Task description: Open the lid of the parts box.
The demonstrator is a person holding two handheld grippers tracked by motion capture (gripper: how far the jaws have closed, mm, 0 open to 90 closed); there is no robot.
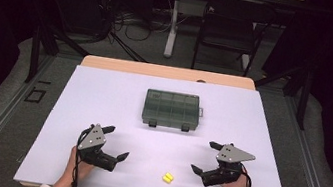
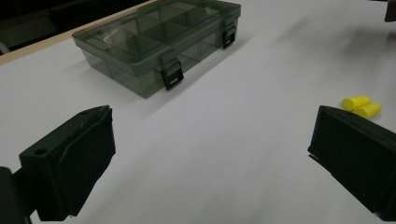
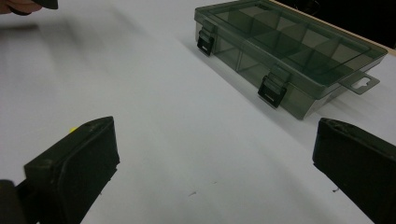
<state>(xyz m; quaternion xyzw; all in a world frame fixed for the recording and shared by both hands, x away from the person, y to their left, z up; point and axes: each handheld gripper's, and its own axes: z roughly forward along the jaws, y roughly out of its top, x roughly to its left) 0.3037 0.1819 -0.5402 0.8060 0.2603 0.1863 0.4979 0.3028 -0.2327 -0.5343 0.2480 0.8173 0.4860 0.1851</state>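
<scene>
A smoky clear compartment box [image 1: 171, 109] with two black latches lies shut at the middle of the white table; it also shows in the left gripper view [image 2: 159, 39] and the right gripper view [image 3: 289, 51]. Two yellow foam earplugs [image 1: 168, 178] lie side by side near the front edge, also seen beside one jaw in the left gripper view [image 2: 361, 106]. My left gripper [image 1: 115, 142] rests open at the front left, nothing between its jaws. My right gripper [image 1: 206, 157] rests open at the front right, also empty. The earplugs lie between the two grippers.
The white table [image 1: 103, 93] has a wooden strip along its far edge. Beyond it stand a black chair [image 1: 227, 30], a white table leg [image 1: 172, 23] and cables on the floor. A person's hands hold both grippers at the front edge.
</scene>
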